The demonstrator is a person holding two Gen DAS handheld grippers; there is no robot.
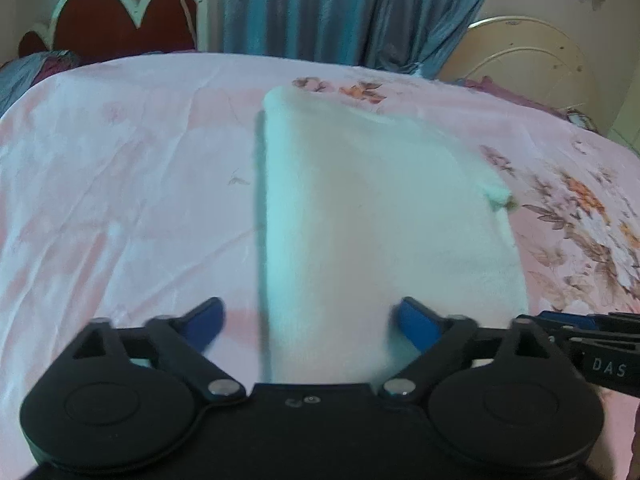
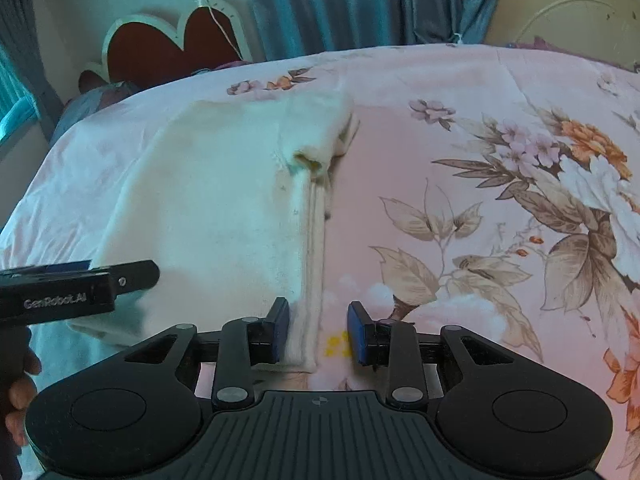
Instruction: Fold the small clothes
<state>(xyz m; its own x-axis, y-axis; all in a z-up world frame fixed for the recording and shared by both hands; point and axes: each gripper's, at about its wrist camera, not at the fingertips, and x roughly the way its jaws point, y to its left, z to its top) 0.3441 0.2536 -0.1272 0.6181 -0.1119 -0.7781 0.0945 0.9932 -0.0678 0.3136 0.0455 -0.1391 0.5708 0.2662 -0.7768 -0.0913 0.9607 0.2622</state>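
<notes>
A white folded cloth lies flat on the pink floral bedsheet. My left gripper stands wide open over the cloth's near end, with the cloth's left edge between its blue pads and neither pad pressing on it. In the right wrist view the cloth fills the left half, with its layered folded edge running toward me. My right gripper is partly open astride that edge. Its left pad sits against the fold, while bare sheet shows before the right pad. The left gripper reaches in from the left above the cloth.
A red headboard and blue curtains stand behind the bed. Flowers are printed on the right part of the sheet. A hand holds the left gripper at the frame's left edge. The right gripper shows at the right edge.
</notes>
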